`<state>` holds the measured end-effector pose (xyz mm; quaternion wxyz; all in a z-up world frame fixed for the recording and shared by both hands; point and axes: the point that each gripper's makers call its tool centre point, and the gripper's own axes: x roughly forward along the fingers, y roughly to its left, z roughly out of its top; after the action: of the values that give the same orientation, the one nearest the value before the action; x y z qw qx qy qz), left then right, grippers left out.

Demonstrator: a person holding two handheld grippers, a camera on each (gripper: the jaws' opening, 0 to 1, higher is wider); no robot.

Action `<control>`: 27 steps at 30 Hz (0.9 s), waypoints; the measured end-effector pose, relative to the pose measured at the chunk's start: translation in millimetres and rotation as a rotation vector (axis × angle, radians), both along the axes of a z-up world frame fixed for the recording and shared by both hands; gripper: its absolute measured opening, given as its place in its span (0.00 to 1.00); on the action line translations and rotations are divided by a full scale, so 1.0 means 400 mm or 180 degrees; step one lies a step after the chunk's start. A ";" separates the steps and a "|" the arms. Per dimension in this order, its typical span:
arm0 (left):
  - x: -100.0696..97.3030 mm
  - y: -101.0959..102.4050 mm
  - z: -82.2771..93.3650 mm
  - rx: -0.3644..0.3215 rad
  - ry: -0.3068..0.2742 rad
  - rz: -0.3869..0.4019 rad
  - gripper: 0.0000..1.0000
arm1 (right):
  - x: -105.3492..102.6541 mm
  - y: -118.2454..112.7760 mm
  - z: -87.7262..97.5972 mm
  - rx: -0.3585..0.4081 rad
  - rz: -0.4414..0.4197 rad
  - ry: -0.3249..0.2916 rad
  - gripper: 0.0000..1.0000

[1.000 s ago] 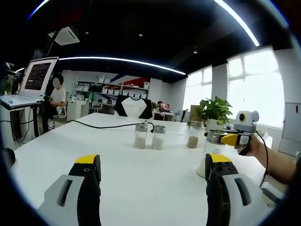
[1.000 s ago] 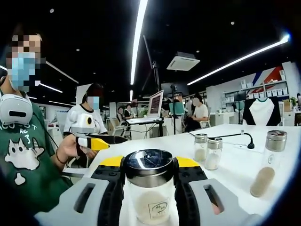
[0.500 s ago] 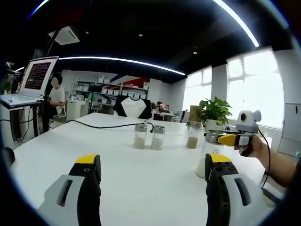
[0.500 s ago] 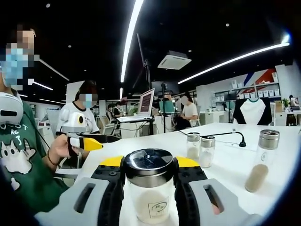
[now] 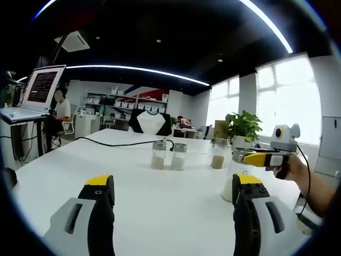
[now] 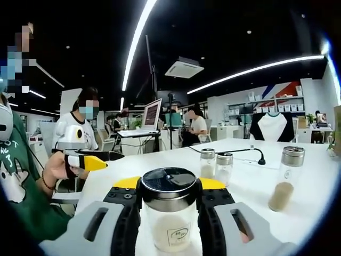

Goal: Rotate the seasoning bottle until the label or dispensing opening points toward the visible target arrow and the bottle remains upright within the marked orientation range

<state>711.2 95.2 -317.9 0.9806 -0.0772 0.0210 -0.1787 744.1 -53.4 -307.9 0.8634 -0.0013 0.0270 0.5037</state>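
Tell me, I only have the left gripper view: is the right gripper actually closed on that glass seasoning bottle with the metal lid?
Observer: Yes. In the right gripper view, the right gripper is shut on the glass seasoning bottle with the metal lid, upright between its jaws.
Operator: Is there a label on it?
Observer: A small printed mark faces that camera, low on the glass.
Operator: And my left gripper?
Observer: The left gripper is held in a hand beside the white table, touching nothing.

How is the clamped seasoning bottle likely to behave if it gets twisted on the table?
The seasoning bottle looks like clear glass with a smooth metal cap, so probably stiff but slippery. It seems only partly filled and taller than wide, so it might tip if the right gripper loosened.
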 end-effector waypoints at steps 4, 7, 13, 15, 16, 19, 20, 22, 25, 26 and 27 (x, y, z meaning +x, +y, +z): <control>0.003 0.001 0.001 0.0000 0.0004 -0.0001 0.96 | 0.003 -0.004 0.000 -0.0005 -0.0157 -0.0015 0.38; 0.003 -0.004 0.001 0.0004 0.0006 -0.0008 0.96 | 0.005 -0.007 0.002 0.0002 -0.0266 -0.0045 0.38; 0.004 -0.003 0.005 -0.0001 0.0002 -0.0003 0.96 | 0.009 -0.011 0.003 -0.0016 -0.0401 -0.0063 0.38; 0.005 0.000 0.006 -0.0005 -0.0003 0.0001 0.96 | 0.011 -0.014 0.004 -0.0018 -0.0438 -0.0053 0.38; 0.006 0.001 0.006 -0.0002 -0.0003 -0.0001 0.96 | 0.012 -0.014 0.004 -0.0043 -0.0492 -0.0060 0.38; 0.012 0.002 0.003 0.0014 0.0000 0.0005 0.96 | 0.014 -0.014 0.003 -0.0040 -0.0563 -0.0052 0.38; 0.013 0.003 -0.001 0.0008 0.0016 0.0007 0.96 | 0.014 -0.015 0.003 -0.0018 -0.0584 -0.0069 0.38; 0.013 0.003 0.002 -0.0048 0.0013 -0.0005 0.95 | 0.014 -0.018 0.003 0.0034 -0.0594 -0.0088 0.38; 0.013 0.002 0.005 -0.0020 -0.0007 -0.0026 0.95 | 0.016 -0.017 0.004 0.0035 -0.0732 -0.0079 0.38; 0.012 0.000 0.005 -0.0019 -0.0007 -0.0026 0.95 | 0.016 -0.017 0.004 0.0025 -0.0764 -0.0076 0.38; 0.012 -0.001 0.006 -0.0027 -0.0005 -0.0031 0.95 | 0.017 -0.016 0.004 0.0026 -0.0800 -0.0074 0.38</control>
<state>715.8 95.0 -315.6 0.9795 -0.0810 0.0198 -0.1836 750.8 -59.7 -306.5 0.9200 -0.0003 0.0149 0.3915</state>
